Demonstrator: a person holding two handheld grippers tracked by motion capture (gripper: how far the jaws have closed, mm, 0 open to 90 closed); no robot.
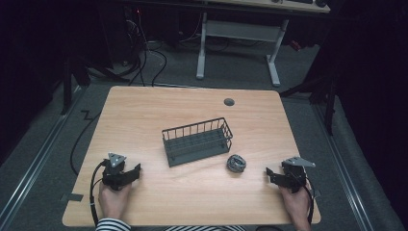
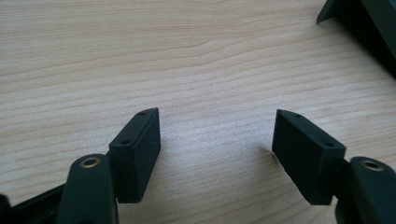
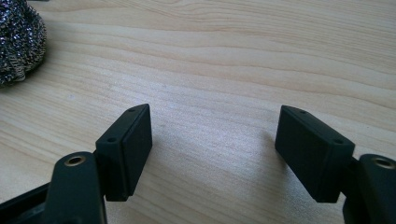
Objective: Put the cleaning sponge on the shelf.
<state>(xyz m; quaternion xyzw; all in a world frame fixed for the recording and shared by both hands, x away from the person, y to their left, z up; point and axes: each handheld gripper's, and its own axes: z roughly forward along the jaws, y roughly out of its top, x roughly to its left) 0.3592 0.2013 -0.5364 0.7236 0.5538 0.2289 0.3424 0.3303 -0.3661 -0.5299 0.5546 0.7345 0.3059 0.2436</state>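
Note:
A dark grey wire basket [image 1: 197, 141] stands in the middle of the wooden table [image 1: 192, 110]; a corner of the basket [image 2: 359, 23] appears at the top right of the left gripper view. A steel wool scourer [image 1: 236, 163] lies just right of the basket, and the scourer [image 3: 18, 39] sits at the top left of the right gripper view. My left gripper [image 1: 136, 171] rests near the front left, held by a hand, open with bare wood between its pads [image 2: 140, 149]. My right gripper [image 1: 269, 174] rests at the front right, open, with nothing between its pads [image 3: 128, 144].
A small grey round grommet [image 1: 229, 102] is set in the table near its far edge. Beyond the table stand a white desk frame [image 1: 238, 45] and cables on the dark floor. A striped sleeve [image 1: 110, 225] enters at the bottom left.

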